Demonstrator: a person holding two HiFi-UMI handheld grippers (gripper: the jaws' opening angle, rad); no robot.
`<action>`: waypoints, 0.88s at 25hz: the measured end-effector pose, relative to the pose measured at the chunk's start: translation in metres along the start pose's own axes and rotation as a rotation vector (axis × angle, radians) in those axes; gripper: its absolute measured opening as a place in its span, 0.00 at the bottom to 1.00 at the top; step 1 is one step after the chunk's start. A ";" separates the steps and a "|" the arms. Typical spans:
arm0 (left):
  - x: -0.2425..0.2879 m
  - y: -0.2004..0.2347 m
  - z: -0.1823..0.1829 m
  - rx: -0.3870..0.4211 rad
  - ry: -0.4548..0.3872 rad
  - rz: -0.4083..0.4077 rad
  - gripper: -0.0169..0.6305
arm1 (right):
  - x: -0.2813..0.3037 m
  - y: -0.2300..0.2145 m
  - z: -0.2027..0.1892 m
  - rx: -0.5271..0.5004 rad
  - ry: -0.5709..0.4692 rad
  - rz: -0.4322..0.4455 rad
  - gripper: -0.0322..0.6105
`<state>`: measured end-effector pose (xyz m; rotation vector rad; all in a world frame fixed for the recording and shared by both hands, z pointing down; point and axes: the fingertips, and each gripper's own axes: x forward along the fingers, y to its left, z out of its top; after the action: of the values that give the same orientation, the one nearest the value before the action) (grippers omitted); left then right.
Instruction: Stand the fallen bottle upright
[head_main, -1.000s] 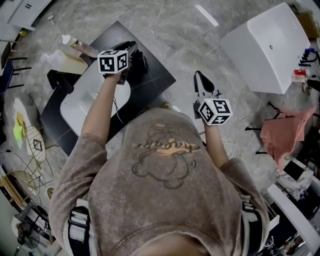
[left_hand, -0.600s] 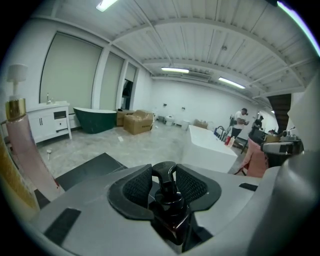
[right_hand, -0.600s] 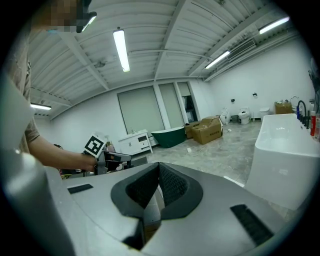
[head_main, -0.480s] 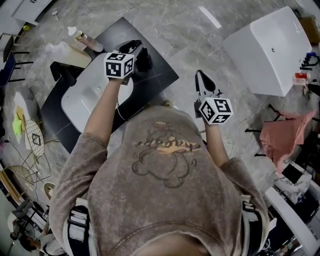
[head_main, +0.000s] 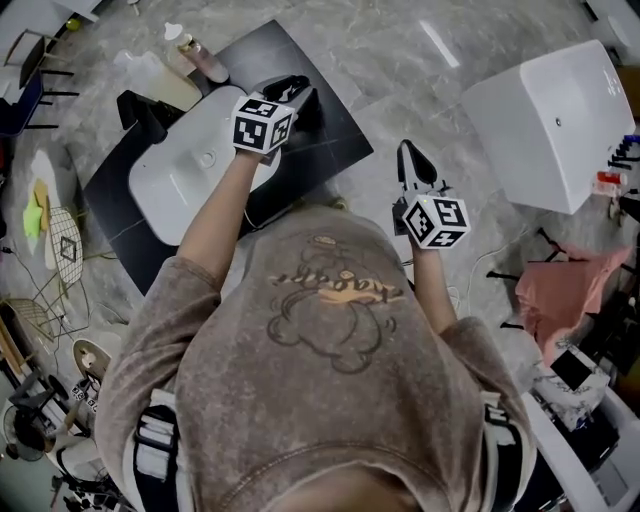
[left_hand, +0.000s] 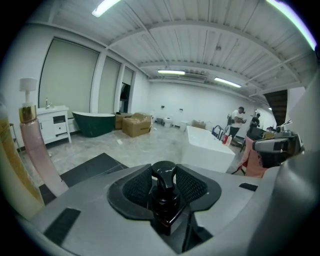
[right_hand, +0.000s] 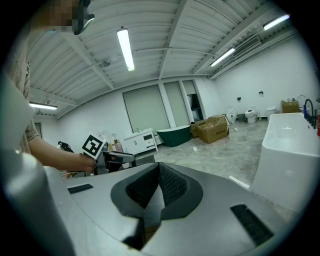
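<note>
My left gripper (head_main: 296, 92) is shut on a black pump bottle (left_hand: 165, 200) over the far right part of the black counter (head_main: 335, 140). In the left gripper view the pads (left_hand: 137, 187) press both sides of the bottle below its pump head, which points up. In the head view the bottle cannot be told apart from the black jaws. My right gripper (head_main: 408, 157) hangs over the grey floor to the right of the counter; its jaws are shut on nothing (right_hand: 159, 176).
A white basin (head_main: 175, 185) is set in the counter. A pink pump bottle (head_main: 205, 62) (left_hand: 37, 150) and a yellowish bottle (left_hand: 10, 170) stand at its far left. A white bathtub (head_main: 545, 120) stands on the right, with a pink cloth (head_main: 565, 280) nearer. Clutter lines the left.
My left gripper, still holding the black bottle, has drifted slightly rightward over the counter, away from the basin's middle. The head view has shifted. The right gripper keeps its pose.
</note>
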<state>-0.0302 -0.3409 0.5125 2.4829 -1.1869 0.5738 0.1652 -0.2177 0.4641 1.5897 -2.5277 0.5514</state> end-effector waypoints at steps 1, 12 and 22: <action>-0.002 -0.001 -0.001 -0.011 -0.003 -0.001 0.28 | 0.002 0.003 -0.001 -0.001 0.004 0.008 0.05; -0.014 -0.018 -0.009 -0.062 -0.016 -0.006 0.28 | 0.018 0.027 -0.003 -0.027 0.017 0.099 0.05; -0.019 -0.025 -0.017 -0.074 -0.012 -0.024 0.28 | 0.029 0.038 -0.005 -0.037 0.027 0.142 0.05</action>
<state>-0.0246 -0.3055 0.5154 2.4388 -1.1597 0.4997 0.1183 -0.2257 0.4678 1.3883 -2.6288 0.5333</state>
